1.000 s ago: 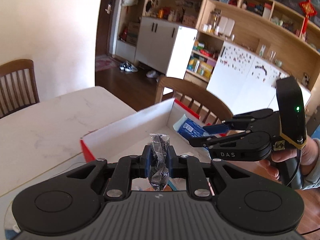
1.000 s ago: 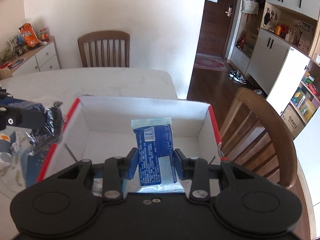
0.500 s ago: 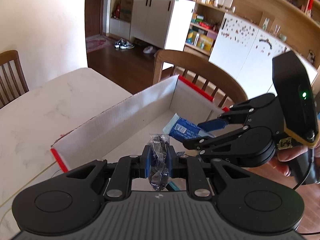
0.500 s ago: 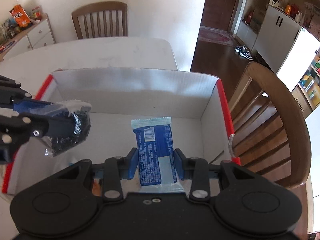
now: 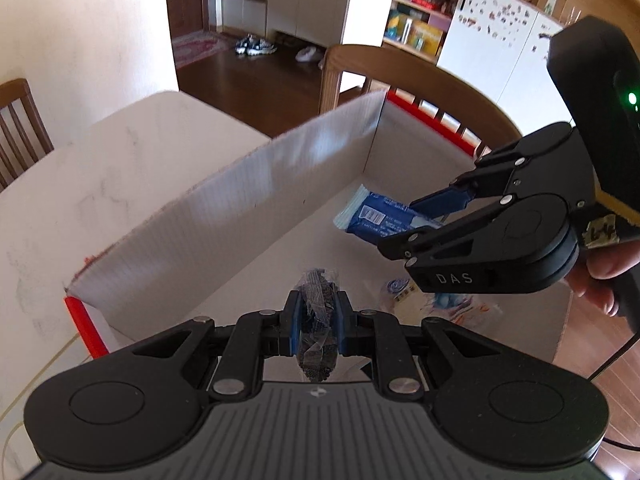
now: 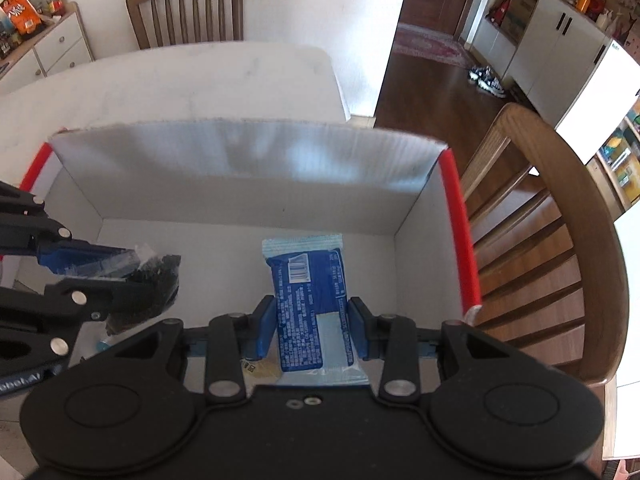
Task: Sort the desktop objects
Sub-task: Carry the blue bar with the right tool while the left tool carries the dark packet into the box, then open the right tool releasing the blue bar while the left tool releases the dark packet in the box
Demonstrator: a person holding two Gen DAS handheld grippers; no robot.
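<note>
Glossy plastic wrapper [image 6: 308, 304], corrugated box [image 6: 248, 160]

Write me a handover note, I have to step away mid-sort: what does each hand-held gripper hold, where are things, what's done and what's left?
Left hand-held gripper: shut on a dark snack packet, held above the box floor.
Right hand-held gripper: shut on a blue wrapper, also over the box interior.
Box: white, red-edged, on the table; at least one small packet already lies on its floor.
Done: both items carried over the box.
Left: release both into the box, then check the table for more; the rest of it is out of view.
</note>
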